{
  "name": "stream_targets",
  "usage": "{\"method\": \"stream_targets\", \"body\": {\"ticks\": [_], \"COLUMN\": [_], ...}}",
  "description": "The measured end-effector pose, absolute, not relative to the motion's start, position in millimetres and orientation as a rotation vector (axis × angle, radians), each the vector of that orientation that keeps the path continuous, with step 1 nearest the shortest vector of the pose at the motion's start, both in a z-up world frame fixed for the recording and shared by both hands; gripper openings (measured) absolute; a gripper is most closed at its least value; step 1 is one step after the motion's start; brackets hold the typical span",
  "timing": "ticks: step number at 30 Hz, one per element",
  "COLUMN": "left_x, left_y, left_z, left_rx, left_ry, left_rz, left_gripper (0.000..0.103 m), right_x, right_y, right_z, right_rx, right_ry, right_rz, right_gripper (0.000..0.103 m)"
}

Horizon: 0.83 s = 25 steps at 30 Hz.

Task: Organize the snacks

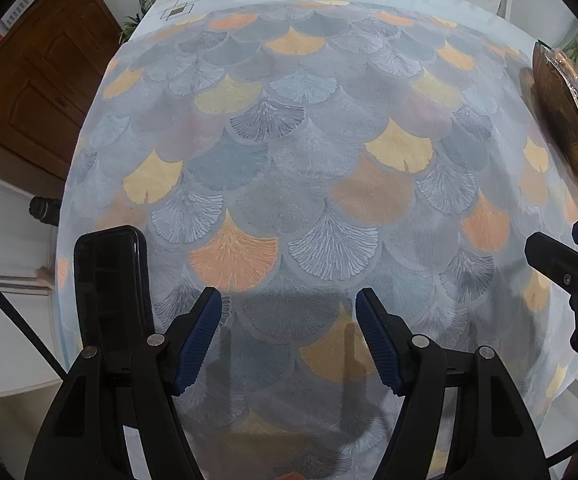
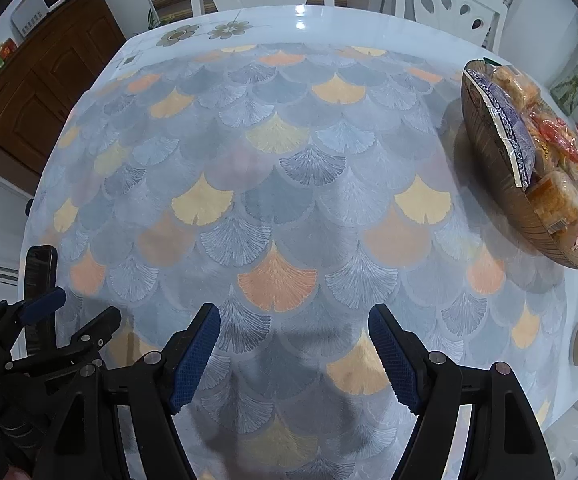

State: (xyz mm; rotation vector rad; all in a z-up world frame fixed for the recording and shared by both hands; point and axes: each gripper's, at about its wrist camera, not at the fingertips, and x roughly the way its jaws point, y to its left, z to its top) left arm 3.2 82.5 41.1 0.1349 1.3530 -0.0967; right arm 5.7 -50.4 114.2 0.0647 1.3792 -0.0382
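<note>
My left gripper (image 1: 289, 336): released, nothing between its blue pads, just above the cloth.
My right gripper (image 2: 294, 354): released too, empty.
Phone (image 1: 109, 280): near left edge, beside my left gripper.
Tablecloth (image 2: 277, 184): leaf-patterned, bare in the middle.
Basket (image 2: 497, 184): far right, filled with wrapped snacks (image 2: 545, 160).

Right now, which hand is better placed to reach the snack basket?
Right. The basket sits at the table's right side, nearer the right tongs; the left tongs hang further left. Both are open and empty.
</note>
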Motion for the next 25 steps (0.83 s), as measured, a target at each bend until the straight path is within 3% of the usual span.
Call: {"method": "stream_targets", "body": {"ticks": [25], "left_x": [-2.0], "left_y": [71.0], "left_z": [58.5], "left_rx": [0.185], "left_ry": [1.247], "left_rz": [-0.070], "left_gripper": [0.068], "right_x": [9.1], "right_y": [-55.4], "right_z": [111.0], "right_rx": [0.030], "right_ry": [1.354], "right_rz": [-0.060], "right_gripper": [0.075]}}
